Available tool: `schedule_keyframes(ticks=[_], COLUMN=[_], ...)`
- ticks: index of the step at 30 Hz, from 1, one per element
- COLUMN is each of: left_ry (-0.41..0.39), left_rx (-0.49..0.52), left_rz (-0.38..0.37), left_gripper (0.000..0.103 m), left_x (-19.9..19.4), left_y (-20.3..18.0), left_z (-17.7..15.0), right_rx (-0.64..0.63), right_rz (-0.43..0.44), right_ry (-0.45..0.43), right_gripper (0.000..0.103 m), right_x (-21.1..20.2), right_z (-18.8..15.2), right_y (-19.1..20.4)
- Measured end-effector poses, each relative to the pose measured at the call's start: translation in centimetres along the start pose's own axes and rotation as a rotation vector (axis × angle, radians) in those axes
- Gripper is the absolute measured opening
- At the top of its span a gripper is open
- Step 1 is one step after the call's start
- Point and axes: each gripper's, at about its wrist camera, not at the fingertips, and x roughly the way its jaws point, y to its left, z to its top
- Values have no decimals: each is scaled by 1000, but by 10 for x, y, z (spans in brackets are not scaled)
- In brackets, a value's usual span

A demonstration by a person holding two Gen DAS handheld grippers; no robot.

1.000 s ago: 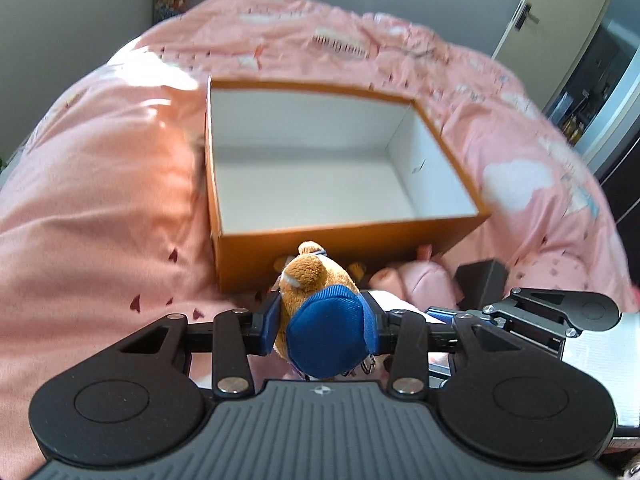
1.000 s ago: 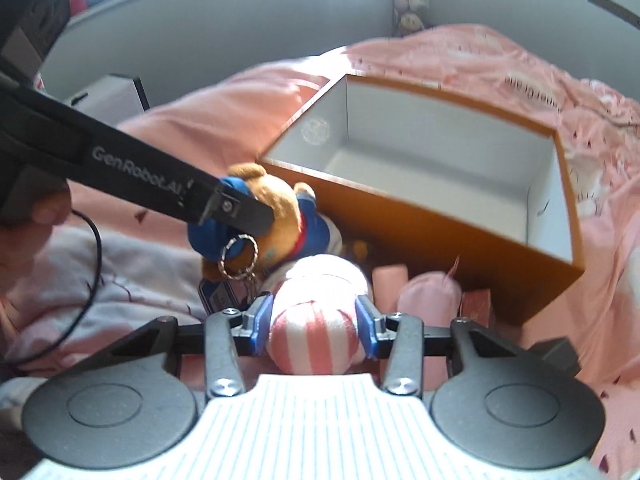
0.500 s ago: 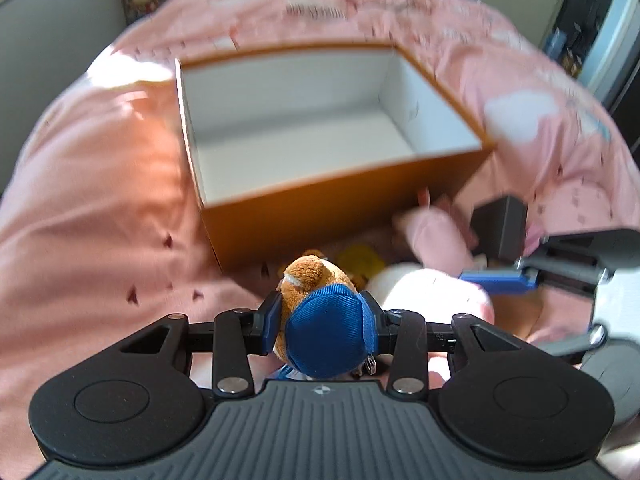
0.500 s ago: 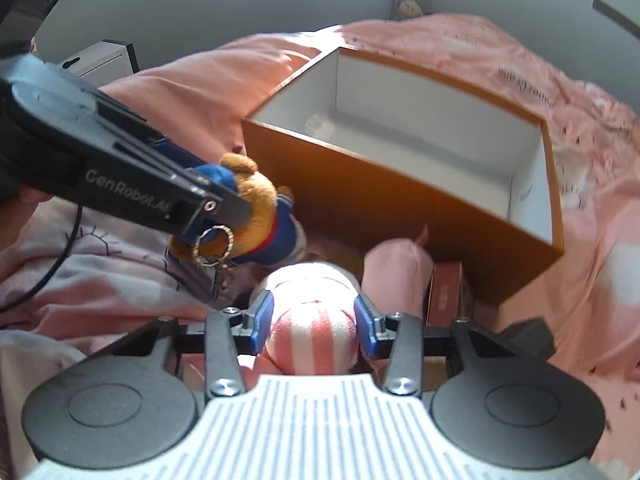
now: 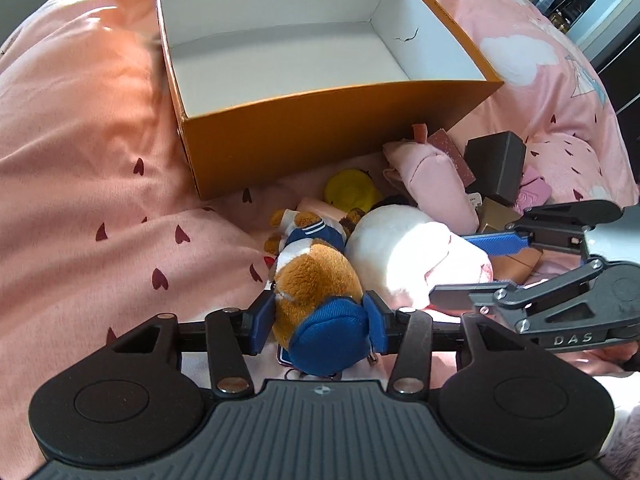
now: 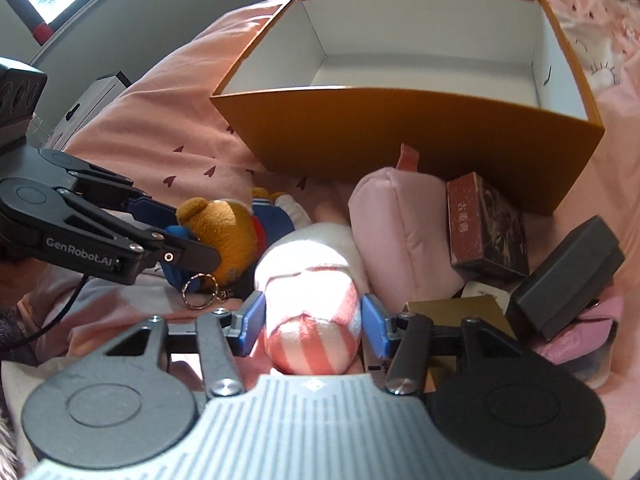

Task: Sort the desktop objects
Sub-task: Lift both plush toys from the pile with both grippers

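Observation:
A brown teddy bear (image 5: 316,272) in a blue cap and sailor top lies on the pink bedding, head toward my left gripper (image 5: 320,322). The gripper's jaws are opening, with the cap between the blue pads and a slight gap on each side. Beside it lies a white plush with pink stripes (image 6: 312,280). My right gripper (image 6: 312,320) straddles its striped end, and its jaws are opening too. An empty orange box (image 5: 320,136) with a white inside stands just beyond both toys. In the right wrist view, the left gripper (image 6: 200,248) reaches in from the left onto the bear (image 6: 232,232).
Right of the toys lie a pink pouch (image 6: 404,232), a dark red patterned box (image 6: 484,224), a black box (image 6: 568,276) and a gold box (image 6: 460,308). A yellow item (image 5: 348,190) sits near the orange box's front wall. Pink bedding with small hearts lies all around.
Both grippers have sunk and tipped downward, setting the bear and the striped plush on the bedding in front of the box. Both pairs of jaws have widened around their toys.

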Motion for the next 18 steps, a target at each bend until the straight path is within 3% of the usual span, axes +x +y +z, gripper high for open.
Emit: schedule_keyframes(ticks=[5,9,12,18], left_ry=[7,25,96,252], left_rx=[32,158,217,222], left_rz=[-5,17,9,-20], left_gripper=[61,67,68,69], left_x=[-7,-7,6,43], left_y=[3,-10,-15,-10], left_z=[16,29,39,54], right_rx=[-15,-26,-19,9], right_rz=[3,7,14,25], right_ry=[45,88,116,130], right_gripper=[60,63,65,68], right_x=[7,12,16,24], right_z=[9,18,24,29], right_y=[3,5,3,1])
